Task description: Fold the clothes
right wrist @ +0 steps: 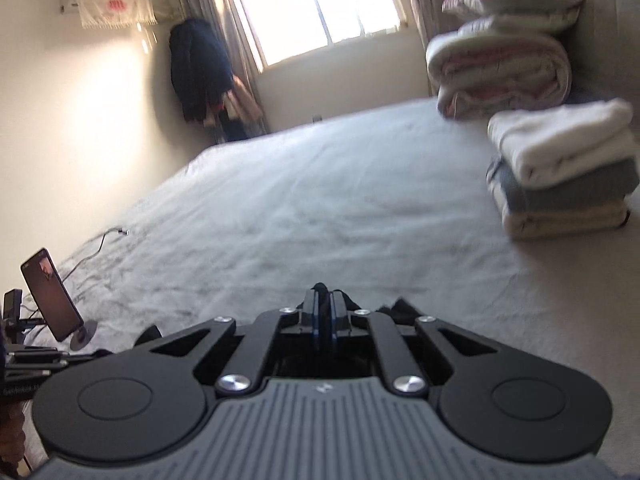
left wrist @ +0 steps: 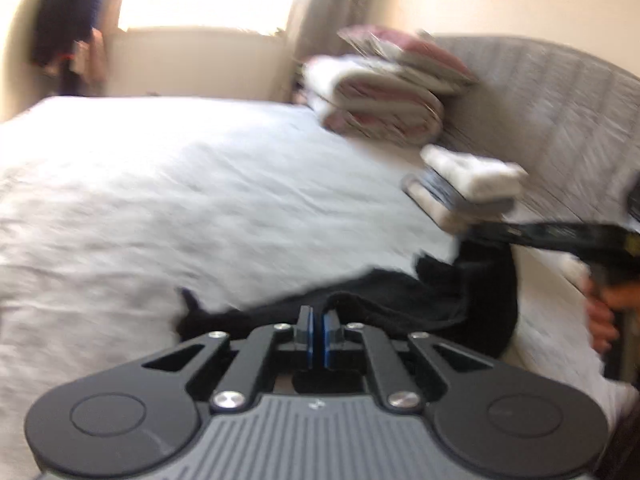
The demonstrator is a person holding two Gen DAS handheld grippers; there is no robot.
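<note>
A black garment (left wrist: 460, 304) hangs in a sagging band between my two grippers above the white bed (left wrist: 200, 184). In the left wrist view my left gripper (left wrist: 318, 320) has its blue-padded jaws together, with an edge of the black cloth pinched at the tips. In that same blurred view my right gripper (left wrist: 470, 232) reaches in from the right, held by a hand (left wrist: 600, 320), and grips the garment's other end. The right wrist view shows the right gripper (right wrist: 323, 300) shut, with a tuft of the black garment (right wrist: 320, 287) poking out between its fingers.
A stack of folded clothes (right wrist: 560, 176), also the stack (left wrist: 468, 184), sits on the bed's right side before rolled quilts (right wrist: 500, 64) and the grey headboard (left wrist: 560, 100). A phone on a stand (right wrist: 52, 296) and a cable (right wrist: 104, 240) lie at the left.
</note>
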